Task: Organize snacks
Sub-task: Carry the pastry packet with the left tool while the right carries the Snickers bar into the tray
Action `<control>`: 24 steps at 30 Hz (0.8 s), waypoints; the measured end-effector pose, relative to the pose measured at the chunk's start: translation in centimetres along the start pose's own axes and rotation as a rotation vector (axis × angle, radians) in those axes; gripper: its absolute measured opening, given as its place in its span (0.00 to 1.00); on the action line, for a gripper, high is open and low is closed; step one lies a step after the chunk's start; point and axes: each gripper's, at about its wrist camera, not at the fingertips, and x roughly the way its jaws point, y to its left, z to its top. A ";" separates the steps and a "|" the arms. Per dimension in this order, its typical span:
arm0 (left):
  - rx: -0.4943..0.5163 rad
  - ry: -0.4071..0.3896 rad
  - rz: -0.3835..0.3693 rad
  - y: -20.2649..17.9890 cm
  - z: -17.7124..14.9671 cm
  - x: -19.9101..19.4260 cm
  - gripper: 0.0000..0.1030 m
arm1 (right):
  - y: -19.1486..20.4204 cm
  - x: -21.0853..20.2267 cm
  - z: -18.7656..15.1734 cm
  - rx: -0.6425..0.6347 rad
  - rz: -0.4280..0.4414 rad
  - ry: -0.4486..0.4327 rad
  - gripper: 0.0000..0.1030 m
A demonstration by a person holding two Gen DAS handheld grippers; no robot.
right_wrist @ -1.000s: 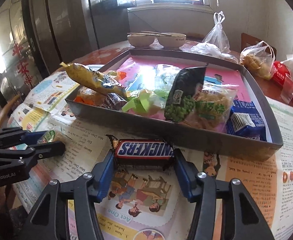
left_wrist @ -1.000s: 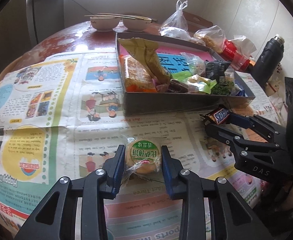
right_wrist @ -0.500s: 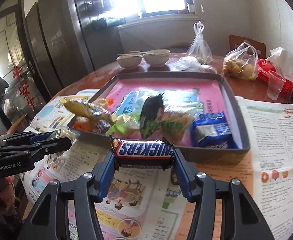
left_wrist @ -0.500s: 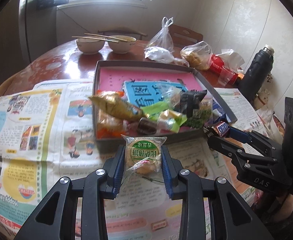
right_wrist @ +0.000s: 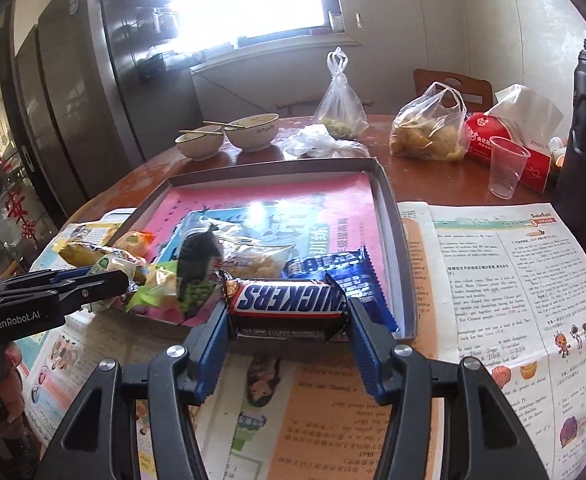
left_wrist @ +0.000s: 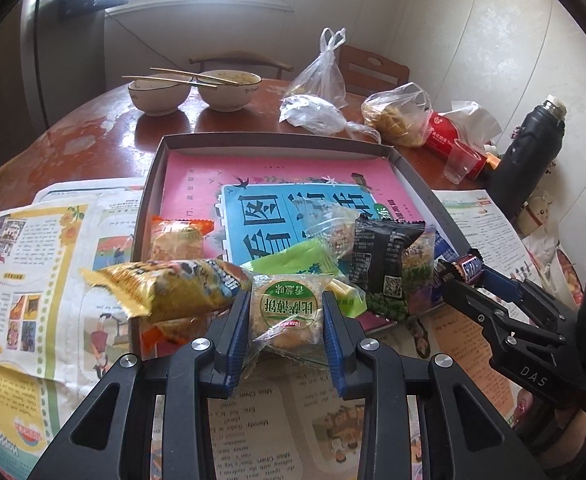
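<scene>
**Two snacks held short of the tray**

The left gripper point(left_wrist: 285, 316) clamped a soft, crushable pastry packet point(left_wrist: 287, 312); the right gripper point(right_wrist: 289, 316) pinched a stiff Snickers bar point(right_wrist: 289, 300) endwise. The tray point(right_wrist: 403, 280) lay just ahead of both.

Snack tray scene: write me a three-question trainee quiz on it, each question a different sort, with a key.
1. True or false: the right hand-held gripper is shut on a Snickers bar.
2. Multiple choice: the left hand-held gripper holds (A) a black pea packet, (B) a clear-wrapped pastry with a round green label, (C) a plastic cup.
3. Fill in: chopsticks lie across the rims of two ____ beyond the snack tray.

Key:
1. True; both blue pads press the ends of the bar.
2. B, the pastry.
3. Bowls, standing on the brown table.
</scene>
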 end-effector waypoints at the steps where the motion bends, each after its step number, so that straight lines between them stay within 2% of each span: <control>1: 0.000 0.003 0.002 0.0 0.1 0.3 0.34 | -0.2 0.1 0.0 -0.001 -0.002 -0.001 0.55; 24: -0.013 0.004 0.025 0.0 1.7 2.2 0.34 | -1.6 2.2 1.2 0.012 -0.028 -0.011 0.58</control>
